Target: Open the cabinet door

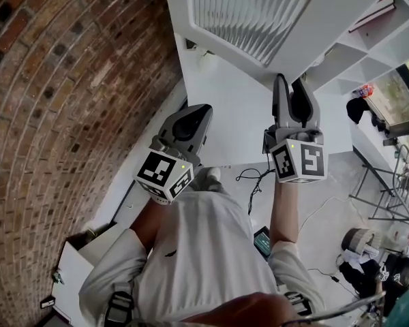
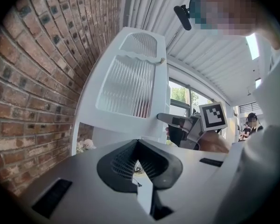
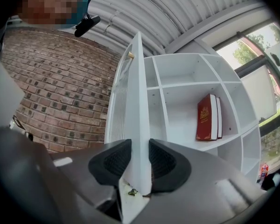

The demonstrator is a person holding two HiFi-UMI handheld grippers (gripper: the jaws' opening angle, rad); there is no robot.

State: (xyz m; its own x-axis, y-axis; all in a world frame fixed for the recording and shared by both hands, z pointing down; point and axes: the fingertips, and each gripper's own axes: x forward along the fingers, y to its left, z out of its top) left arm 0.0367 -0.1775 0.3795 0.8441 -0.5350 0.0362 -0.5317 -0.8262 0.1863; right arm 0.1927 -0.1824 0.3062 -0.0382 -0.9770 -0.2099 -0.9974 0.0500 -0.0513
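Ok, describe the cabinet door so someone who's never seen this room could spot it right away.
Find the brick wall; beside it stands a white shelf unit. The cabinet door is the tall white panel swung out edge-on from the unit's wall side, clamped in the right gripper. Unlike the open compartments, it carries ribbed panels.

Workshop-like studio space, rough red brick wall (image 1: 54, 114), ribbed white metal ceiling (image 3: 177, 13), white open-shelved cabinet (image 3: 179, 111), loose black cables (image 1: 249, 176) on pale grey floor (image 1: 330, 189)

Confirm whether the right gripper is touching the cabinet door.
Touching. In the right gripper view, the right gripper clamps the edge of the cabinet door between its jaws, no gap.
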